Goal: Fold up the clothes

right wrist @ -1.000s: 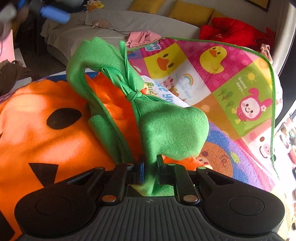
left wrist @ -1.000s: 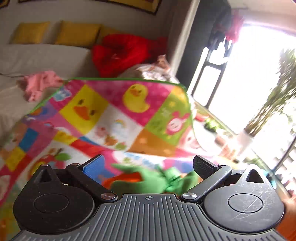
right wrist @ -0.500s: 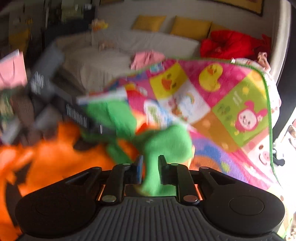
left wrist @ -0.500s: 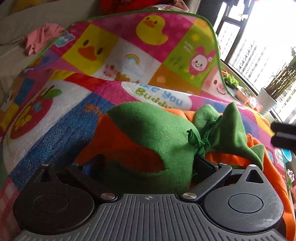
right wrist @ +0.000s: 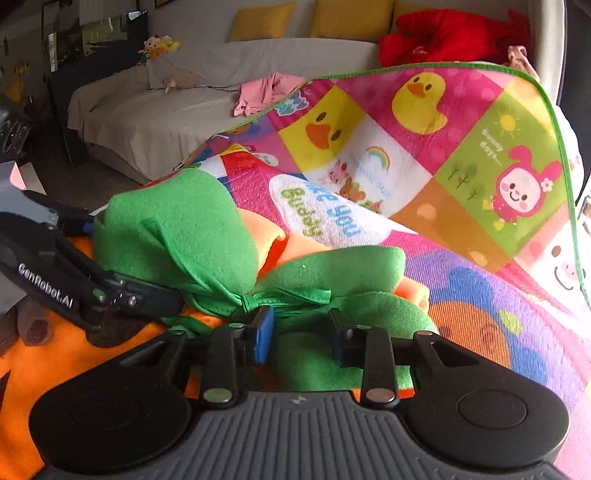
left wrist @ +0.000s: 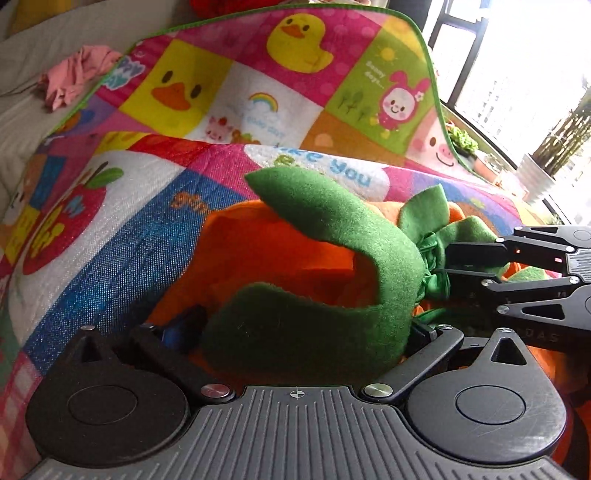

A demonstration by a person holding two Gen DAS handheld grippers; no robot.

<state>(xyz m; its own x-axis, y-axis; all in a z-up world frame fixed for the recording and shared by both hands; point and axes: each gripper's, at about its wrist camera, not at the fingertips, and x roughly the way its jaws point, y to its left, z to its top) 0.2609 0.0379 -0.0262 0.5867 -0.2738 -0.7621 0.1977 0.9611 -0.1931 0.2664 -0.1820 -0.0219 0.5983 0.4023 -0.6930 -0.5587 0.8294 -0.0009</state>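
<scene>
An orange pumpkin costume (left wrist: 266,254) with a green fleece collar (left wrist: 332,229) and a knotted tie lies on a colourful play mat (left wrist: 110,206). My left gripper (left wrist: 295,332) is wide open, and the green collar lies between its jaws. My right gripper (right wrist: 301,328) is part open around the green fabric (right wrist: 332,269) just below the knot (right wrist: 251,301). In the left wrist view the right gripper (left wrist: 465,258) reaches in from the right to the knot. In the right wrist view the left gripper (right wrist: 122,291) comes in from the left.
The mat's far half (right wrist: 424,122) rises up, with ducks and a bunny on it. A grey sofa (right wrist: 177,107) behind holds a pink garment (right wrist: 266,90), yellow cushions (right wrist: 351,18) and a red plush (right wrist: 443,35). A bright window with plants (left wrist: 546,158) is at the right.
My right gripper has loosened from a tight pinch on the green fabric to part open. The collar has come down onto the mat, and my left gripper has moved in around it.
</scene>
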